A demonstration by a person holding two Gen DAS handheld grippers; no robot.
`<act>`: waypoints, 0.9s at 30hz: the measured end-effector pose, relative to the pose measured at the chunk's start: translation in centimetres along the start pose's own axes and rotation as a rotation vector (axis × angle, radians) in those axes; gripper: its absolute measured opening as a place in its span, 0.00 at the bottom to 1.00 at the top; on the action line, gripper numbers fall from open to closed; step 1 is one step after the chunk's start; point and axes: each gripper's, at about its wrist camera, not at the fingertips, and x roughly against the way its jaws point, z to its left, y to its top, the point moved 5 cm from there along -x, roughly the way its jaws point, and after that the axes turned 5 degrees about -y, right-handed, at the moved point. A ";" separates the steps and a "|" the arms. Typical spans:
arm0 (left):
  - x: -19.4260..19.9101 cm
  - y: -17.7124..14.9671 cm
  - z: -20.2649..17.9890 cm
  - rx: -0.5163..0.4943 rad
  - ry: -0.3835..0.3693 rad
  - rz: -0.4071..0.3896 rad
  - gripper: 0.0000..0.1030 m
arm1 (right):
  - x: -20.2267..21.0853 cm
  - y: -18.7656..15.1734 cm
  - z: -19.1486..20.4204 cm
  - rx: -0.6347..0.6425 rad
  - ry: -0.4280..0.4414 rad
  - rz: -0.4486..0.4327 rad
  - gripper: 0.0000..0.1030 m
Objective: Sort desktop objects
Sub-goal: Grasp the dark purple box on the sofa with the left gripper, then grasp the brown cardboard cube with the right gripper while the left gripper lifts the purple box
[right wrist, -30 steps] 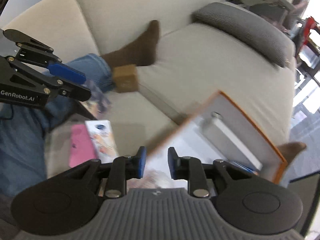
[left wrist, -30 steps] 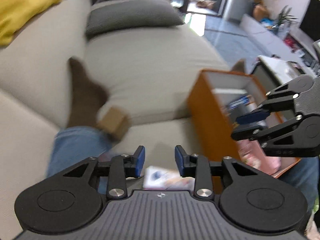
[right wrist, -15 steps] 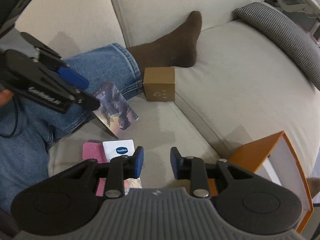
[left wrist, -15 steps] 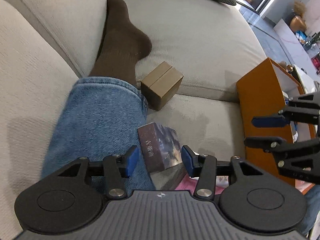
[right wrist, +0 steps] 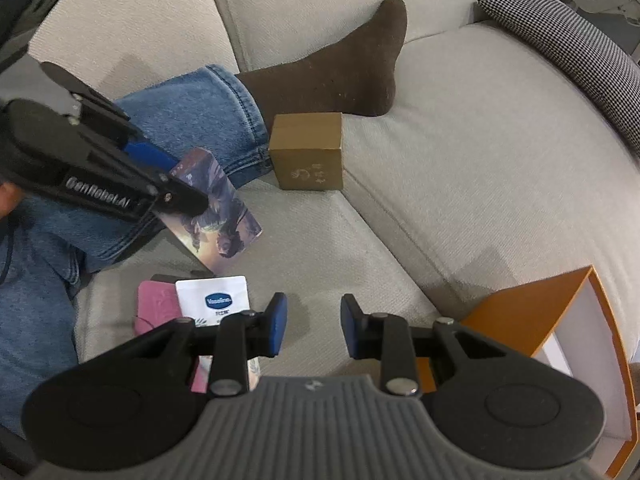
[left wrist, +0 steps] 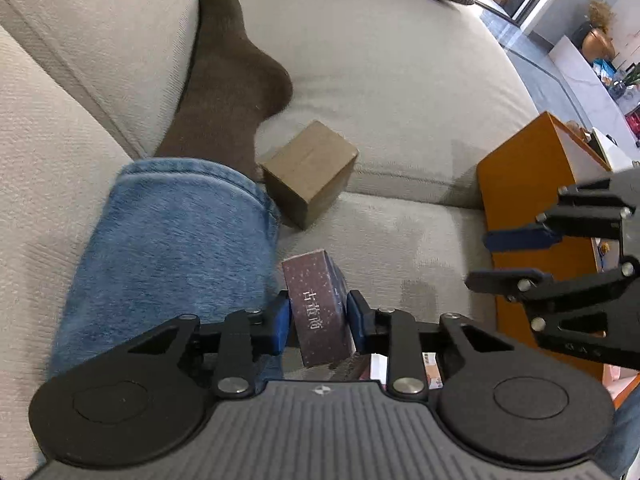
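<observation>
Item 1, container: the orange box (right wrist: 520,312) stands on the sofa (right wrist: 460,160) at your right, white inside. Only a strip of its interior shows in either view, so you cannot tell what it holds.

Item 2, the purple box (left wrist: 320,312): it sits tilted between the fingers of your left gripper (left wrist: 318,320), which have just been closing; both blue pads (left wrist: 278,324) press its 2 long sides, so you are clamped on it. In the right wrist view its illustrated face (right wrist: 220,216) slants up off the cushion, lower end near the seat, upper end under the left gripper (right wrist: 168,184), beside the denim leg (right wrist: 180,120).

Item 3, the brown cardboard cube (right wrist: 308,152): it rests on the seat seam, touching the cuff of the jeans and just below the brown sock (right wrist: 340,80). It lies well ahead of both sets of fingers.

Item 4, the white Vaseline sachet (right wrist: 218,300) and the pink pouch (right wrist: 156,308): they lie flat on the cushion, sachet overlapping the pouch, just beside and partly under the left finger of your right gripper (right wrist: 312,328).

Item 5, your right gripper: its fingers stand apart with only bare cushion between them, holding nothing.

Item 6, a houndstooth cushion (right wrist: 568,52) lies at the far right of the sofa.
</observation>
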 end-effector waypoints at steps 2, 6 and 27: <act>-0.4 -0.1 -0.1 0.000 -0.007 -0.001 0.31 | -0.4 0.4 -0.1 0.009 -0.003 0.001 0.30; 1.2 0.4 -0.3 -0.025 0.000 -0.048 0.25 | -0.8 1.5 -0.3 0.017 0.003 -0.013 0.31; 5.9 4.4 3.5 0.011 -0.028 -0.190 0.25 | -7.2 11.2 1.1 0.106 0.051 -0.037 0.61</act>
